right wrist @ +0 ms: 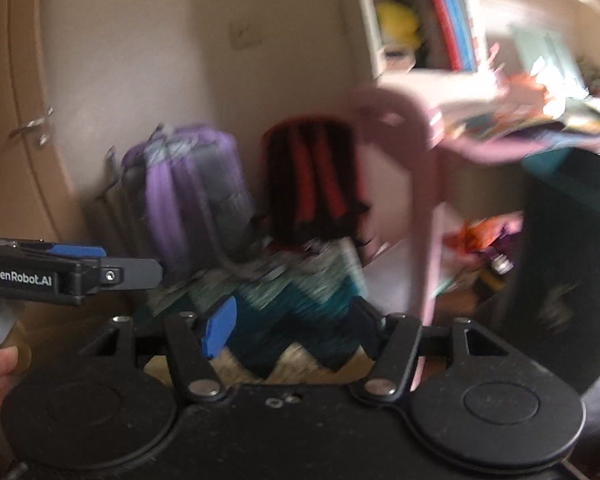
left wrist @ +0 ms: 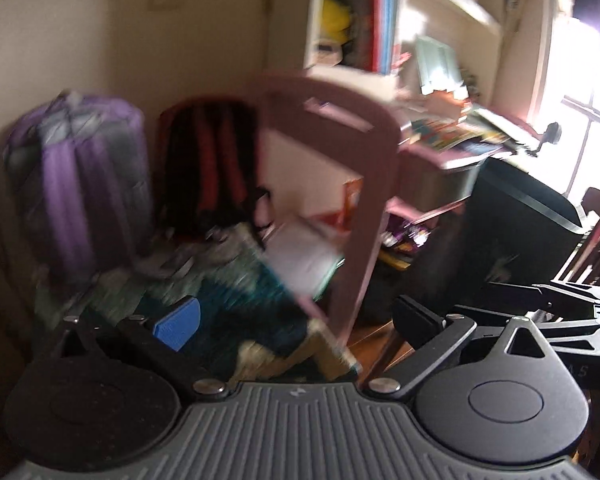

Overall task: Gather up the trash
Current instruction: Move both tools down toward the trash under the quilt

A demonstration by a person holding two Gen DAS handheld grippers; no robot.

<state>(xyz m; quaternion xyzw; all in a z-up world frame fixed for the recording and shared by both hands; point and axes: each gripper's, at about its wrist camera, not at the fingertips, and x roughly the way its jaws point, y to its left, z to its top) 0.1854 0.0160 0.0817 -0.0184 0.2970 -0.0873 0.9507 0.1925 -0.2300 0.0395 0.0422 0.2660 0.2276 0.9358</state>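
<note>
Both tools wide, empty: left tool (left wrist: 296, 320), right tool (right wrist: 292, 326); trash unidentifiable, blurred

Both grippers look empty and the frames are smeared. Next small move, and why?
Probably slow both hands and steady the view before picking a target. The left gripper and right gripper are open with nothing between the jaws, and the blur hides which items are trash. The litter under the pink desk looks a likely first target, but I cannot tell what it is.
</note>
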